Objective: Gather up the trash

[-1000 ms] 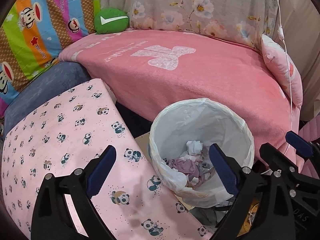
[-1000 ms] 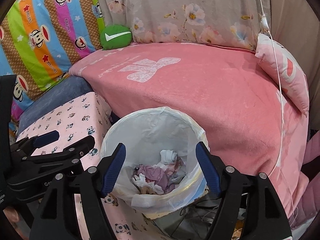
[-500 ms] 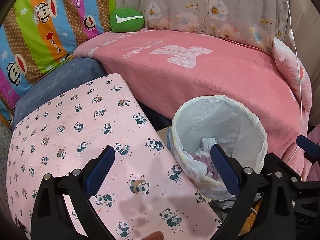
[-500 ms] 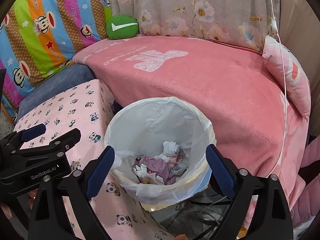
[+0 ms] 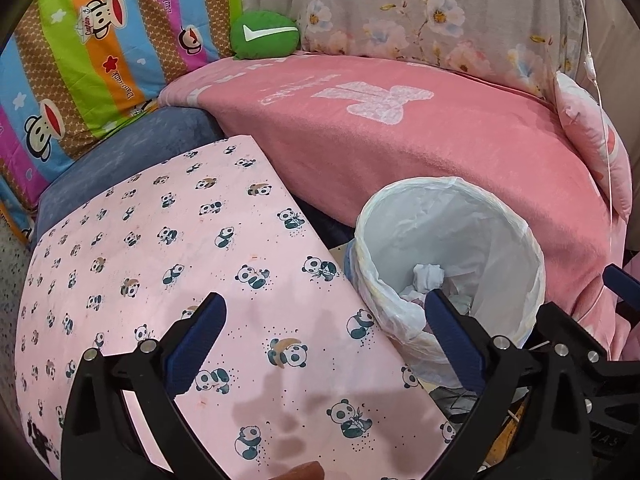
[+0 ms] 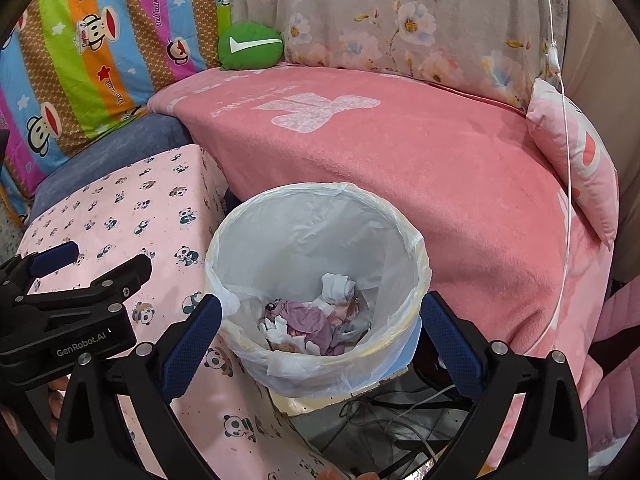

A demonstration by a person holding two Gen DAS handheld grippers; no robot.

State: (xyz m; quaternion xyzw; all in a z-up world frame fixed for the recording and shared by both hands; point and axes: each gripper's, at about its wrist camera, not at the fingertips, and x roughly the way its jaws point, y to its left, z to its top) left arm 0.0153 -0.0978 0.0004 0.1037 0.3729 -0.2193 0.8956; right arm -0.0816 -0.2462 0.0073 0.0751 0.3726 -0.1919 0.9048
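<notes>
A round bin (image 6: pixel 312 192) lined with a white plastic bag stands on the floor between the panda-print table and the pink sofa. Crumpled white and purple trash (image 6: pixel 316 316) lies at its bottom. My right gripper (image 6: pixel 320 302) hangs above the bin's near rim, jaws wide open, with nothing held between them. In the left wrist view the bin (image 5: pixel 532 240) is at the right with the trash (image 5: pixel 428 276) partly hidden behind one blue finger. Open and empty, my left gripper (image 5: pixel 324 302) hovers over the table's right edge. It also shows in the right wrist view as the left gripper (image 6: pixel 96 260).
The pink panda-print table (image 5: pixel 160 240) fills the left. A sofa with a pink blanket (image 6: pixel 400 152) curves behind the bin, with a green cushion (image 6: pixel 250 46), a pink pillow (image 6: pixel 576 160) and a hanging white cord (image 6: pixel 566 152). Cables (image 6: pixel 392 420) lie on the floor below the bin.
My right gripper's jaws have widened over the bin. The left gripper has shifted leftward over the panda table, so the bin sits further right in its view.
</notes>
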